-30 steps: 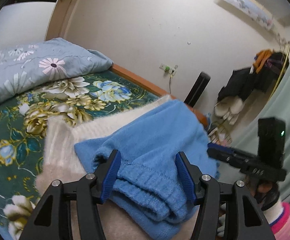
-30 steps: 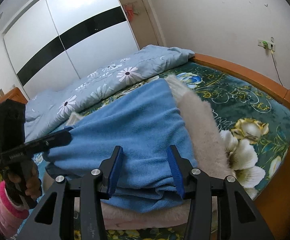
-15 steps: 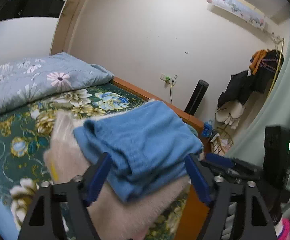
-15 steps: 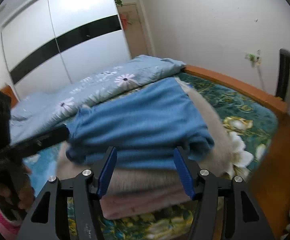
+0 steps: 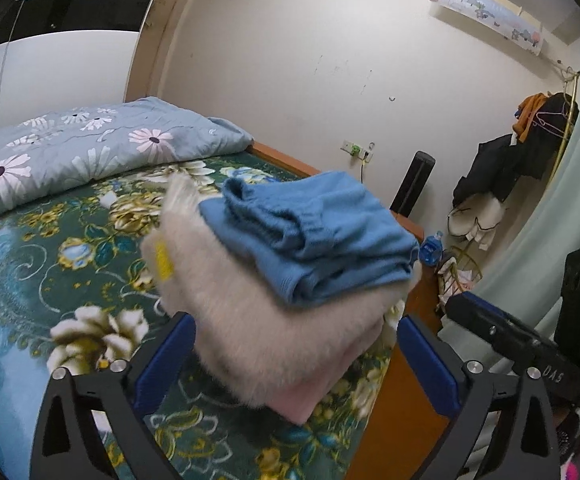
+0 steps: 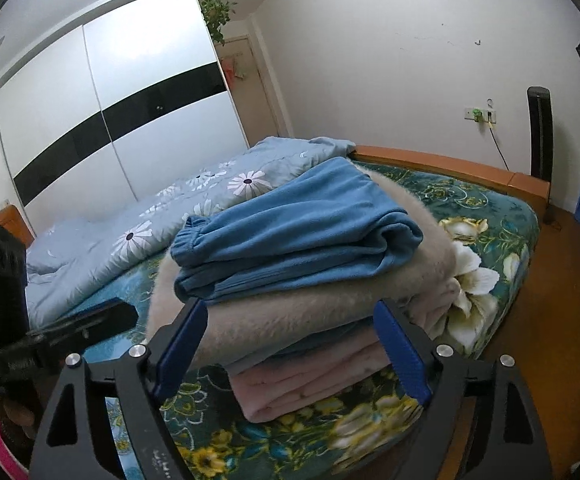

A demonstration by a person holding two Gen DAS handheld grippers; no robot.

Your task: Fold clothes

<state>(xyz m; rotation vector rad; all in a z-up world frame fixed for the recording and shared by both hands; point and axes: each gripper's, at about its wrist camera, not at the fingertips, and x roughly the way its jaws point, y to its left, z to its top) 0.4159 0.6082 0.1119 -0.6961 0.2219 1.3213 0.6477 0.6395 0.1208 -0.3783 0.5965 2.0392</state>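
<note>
Both hand-held grippers withdrawn, folded stack (image 6: 309, 280) on floral bedspread (image 5: 50, 264), white wardrobe (image 6: 90, 120)

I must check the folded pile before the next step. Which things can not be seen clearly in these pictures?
- Cream fluffy garment: blurred in the left wrist view.
- Layers under the pink garment: the pile itself hides them, both views.
- Underside of the blue garment: hidden.
- Person's hand: cut off by the edge, both views.

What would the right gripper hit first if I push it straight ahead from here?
Most likely the side of the folded stack: the open right gripper points at the fluffy cream garment, just above the pink garment. Depth is unclear, but the stack looks close.
</note>
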